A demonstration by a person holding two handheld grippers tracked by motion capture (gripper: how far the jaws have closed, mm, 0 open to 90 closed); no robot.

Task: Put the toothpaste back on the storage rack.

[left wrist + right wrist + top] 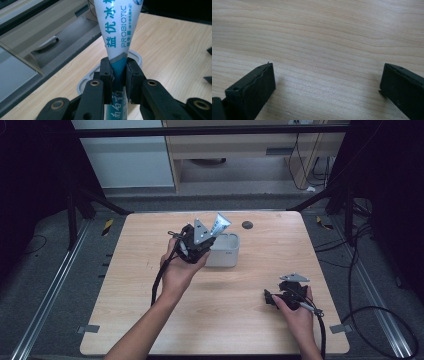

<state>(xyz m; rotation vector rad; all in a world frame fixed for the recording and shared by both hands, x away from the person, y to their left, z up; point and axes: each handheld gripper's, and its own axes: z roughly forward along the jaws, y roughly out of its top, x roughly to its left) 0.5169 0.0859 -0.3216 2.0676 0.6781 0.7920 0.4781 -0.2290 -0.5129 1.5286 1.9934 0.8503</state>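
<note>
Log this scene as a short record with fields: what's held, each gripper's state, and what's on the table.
held item: white and teal tube, printed PROBIOTIC, wide flat end pointing up
left gripper: shut on the tube's narrow teal part, held above the container
container: light grey, rounded corners, near the middle of the table, directly under the tube
right gripper: open, nothing between its jaws, low over bare wood at the table's near right
table: light wood, with a small dark round spot near the far edge
</note>
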